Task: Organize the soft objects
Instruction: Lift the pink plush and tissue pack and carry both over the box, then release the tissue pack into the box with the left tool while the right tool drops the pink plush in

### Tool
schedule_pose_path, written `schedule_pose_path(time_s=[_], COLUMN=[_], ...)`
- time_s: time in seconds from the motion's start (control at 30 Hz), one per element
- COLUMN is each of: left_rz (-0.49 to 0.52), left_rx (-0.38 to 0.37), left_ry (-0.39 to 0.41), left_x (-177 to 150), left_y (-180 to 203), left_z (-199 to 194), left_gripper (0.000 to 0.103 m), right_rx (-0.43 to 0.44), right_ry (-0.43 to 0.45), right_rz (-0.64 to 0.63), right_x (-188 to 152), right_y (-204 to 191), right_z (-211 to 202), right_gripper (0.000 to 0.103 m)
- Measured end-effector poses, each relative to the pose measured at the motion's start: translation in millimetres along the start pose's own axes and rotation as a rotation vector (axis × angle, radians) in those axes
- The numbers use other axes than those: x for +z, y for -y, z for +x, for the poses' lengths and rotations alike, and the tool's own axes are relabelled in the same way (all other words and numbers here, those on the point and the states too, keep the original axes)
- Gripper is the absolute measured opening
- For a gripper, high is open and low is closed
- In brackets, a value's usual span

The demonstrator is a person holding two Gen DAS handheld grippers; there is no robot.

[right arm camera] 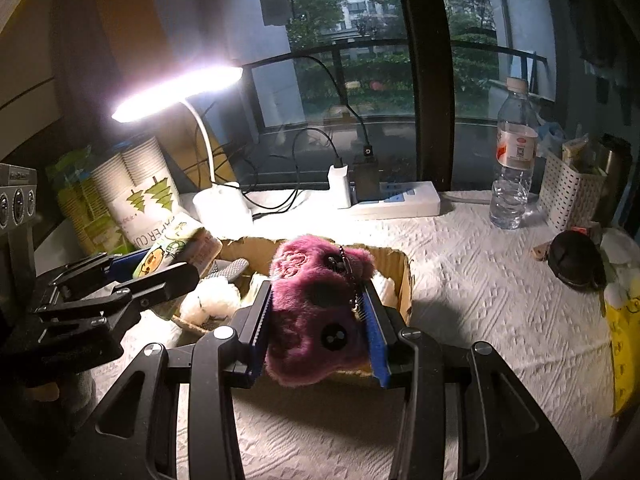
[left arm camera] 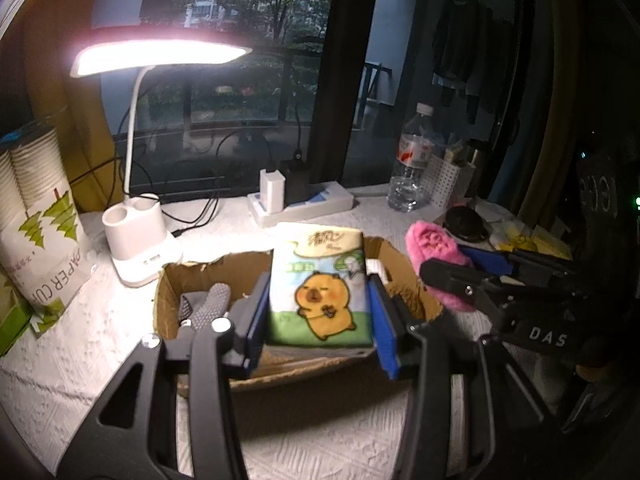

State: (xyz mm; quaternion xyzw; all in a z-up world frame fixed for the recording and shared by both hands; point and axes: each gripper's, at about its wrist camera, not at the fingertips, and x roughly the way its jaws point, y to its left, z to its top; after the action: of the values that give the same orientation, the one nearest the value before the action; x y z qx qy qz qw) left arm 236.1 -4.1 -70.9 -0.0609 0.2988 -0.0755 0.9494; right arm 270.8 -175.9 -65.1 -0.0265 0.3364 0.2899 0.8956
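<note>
Two claws work over one cardboard box (left arm camera: 172,300) at frame centre. The left claw (left arm camera: 320,312) clamps one tissue pack (left arm camera: 320,292) bearing a cartoon capybara; the right claw (right arm camera: 320,320) grips one pink plush toy (right arm camera: 316,312). At left, one sleeve reads "PAPER CUP" (left arm camera: 48,240); the other claw's body shows "DAS".

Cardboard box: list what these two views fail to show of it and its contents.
- Cardboard box floor, left wrist view: hidden behind the tissue pack in the left tool.
- Box's near right, right wrist view: covered by the pink plush toy in the right tool.
- White fluffy item: too indistinct to identify.
</note>
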Motion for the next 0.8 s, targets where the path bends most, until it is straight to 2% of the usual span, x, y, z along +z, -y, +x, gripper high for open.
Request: schedule_pose_path(time_s=[0.4,0.8], left_rz=[-0.036,-0.076], left_rx=[-0.009,-0.022], left_ry=[-0.029,-0.13], left_x=[3,-11], left_y=[-4,-14], left_z=[37,85], left_gripper=[0.047,0.047], right_rx=[0.011,0.035], right_ry=[-0.004,-0.062], right_rz=[0.027,0.05], right_x=[12,12], right_y=[17,32], right_z=[28,74], right_gripper=[0.044,0.044])
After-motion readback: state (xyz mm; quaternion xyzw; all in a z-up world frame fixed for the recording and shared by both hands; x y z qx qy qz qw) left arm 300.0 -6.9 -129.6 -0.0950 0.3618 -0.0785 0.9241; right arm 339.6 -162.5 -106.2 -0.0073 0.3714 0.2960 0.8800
